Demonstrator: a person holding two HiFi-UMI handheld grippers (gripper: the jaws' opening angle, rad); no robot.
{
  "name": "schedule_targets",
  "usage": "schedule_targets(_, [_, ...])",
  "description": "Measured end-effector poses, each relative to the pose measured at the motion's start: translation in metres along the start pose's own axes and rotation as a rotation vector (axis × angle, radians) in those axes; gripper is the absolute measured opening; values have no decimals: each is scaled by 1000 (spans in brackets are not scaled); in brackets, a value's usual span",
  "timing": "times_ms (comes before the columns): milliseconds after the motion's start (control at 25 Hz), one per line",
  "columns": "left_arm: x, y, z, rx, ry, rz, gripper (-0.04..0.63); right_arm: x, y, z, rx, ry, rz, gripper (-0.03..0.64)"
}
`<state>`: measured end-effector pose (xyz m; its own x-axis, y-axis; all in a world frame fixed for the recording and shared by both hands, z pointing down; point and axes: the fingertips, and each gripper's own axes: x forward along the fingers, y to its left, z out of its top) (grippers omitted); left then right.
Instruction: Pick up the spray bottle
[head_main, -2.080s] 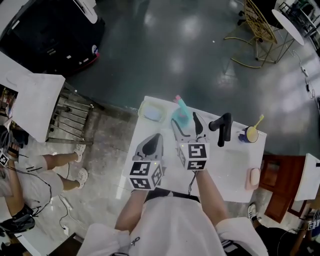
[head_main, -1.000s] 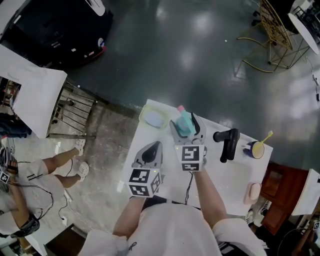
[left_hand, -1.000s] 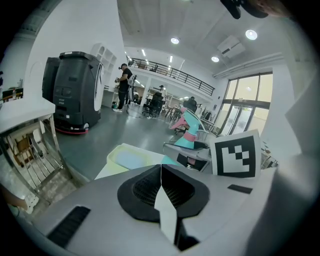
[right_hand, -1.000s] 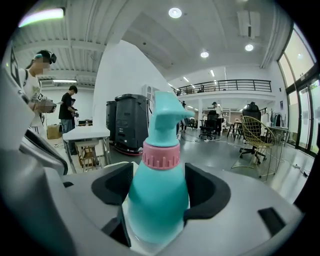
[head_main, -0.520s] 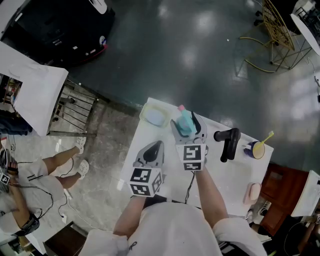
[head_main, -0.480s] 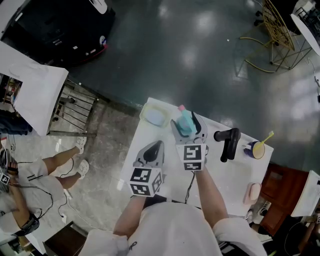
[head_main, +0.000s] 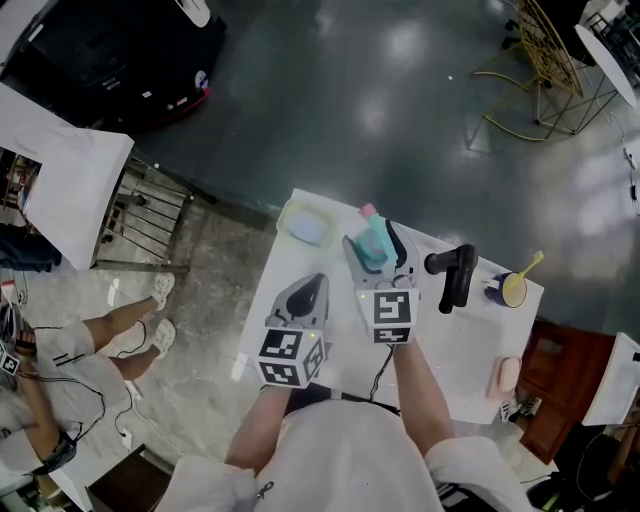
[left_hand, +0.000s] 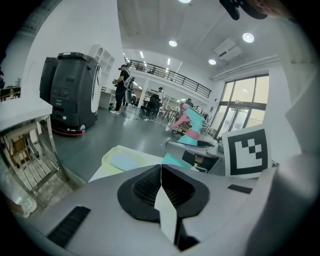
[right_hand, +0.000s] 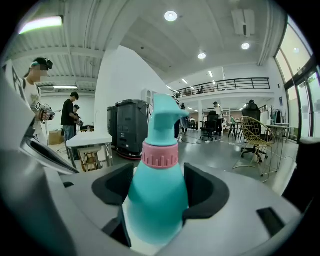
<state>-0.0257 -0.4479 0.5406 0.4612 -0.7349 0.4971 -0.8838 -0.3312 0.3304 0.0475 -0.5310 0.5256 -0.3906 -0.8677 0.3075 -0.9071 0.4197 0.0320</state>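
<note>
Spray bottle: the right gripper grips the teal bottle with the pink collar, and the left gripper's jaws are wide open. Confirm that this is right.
One detail is wrong. The left gripper is not wide open: the left gripper view shows its jaws pressed together with nothing between them. The rest holds: the right gripper grips the teal spray bottle with the pink collar.

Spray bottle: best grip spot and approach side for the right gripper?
Grip the spray bottle on its teal body, below the pink collar, coming in level from the person's side. It stands upright and the body narrows toward the neck; the right gripper is shut on it there.
</note>
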Motion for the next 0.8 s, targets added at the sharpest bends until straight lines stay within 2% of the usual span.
schedule_targets(280, [-11, -11, 4, 6, -40, -34, 26, -36, 8, 24, -26, -42, -14, 328])
schedule_targets(800, [-53, -42, 30, 75, -134, -120, 26, -128, 26, 81, -72, -146, -120, 328])
